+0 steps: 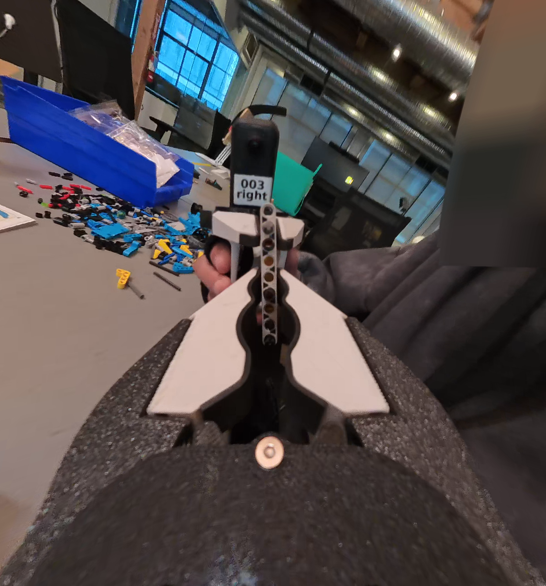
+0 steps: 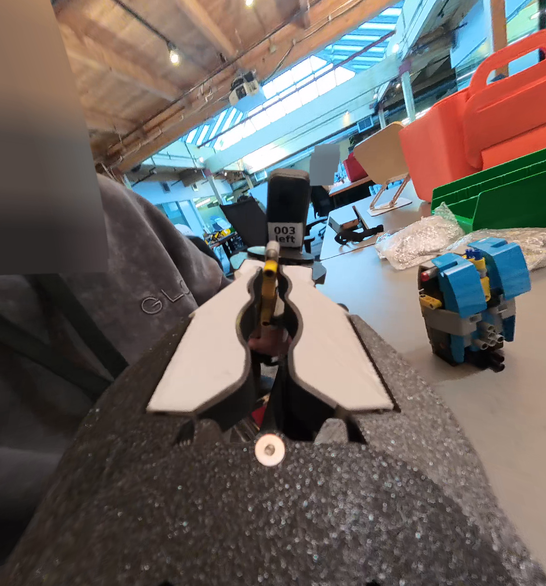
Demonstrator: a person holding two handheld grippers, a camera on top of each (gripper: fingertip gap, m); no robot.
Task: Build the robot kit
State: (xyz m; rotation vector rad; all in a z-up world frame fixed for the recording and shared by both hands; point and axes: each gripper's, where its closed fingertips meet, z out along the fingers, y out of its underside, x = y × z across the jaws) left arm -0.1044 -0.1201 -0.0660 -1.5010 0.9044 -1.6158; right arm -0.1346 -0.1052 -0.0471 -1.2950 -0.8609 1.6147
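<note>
My left claw (image 1: 269, 285) is pinching a grey perforated beam (image 1: 268, 272) upright at the frame's centre. My right claw (image 2: 270, 285) is pressed together on a yellow piece (image 2: 269, 287) with a grey pin at its tip, facing the other. Loose bricks (image 1: 113, 218) lie unsorted at left on the tabletop (image 1: 59, 317) before a blue bin (image 1: 84, 142); a blue model (image 2: 474, 304) stands part-built at right.
</note>
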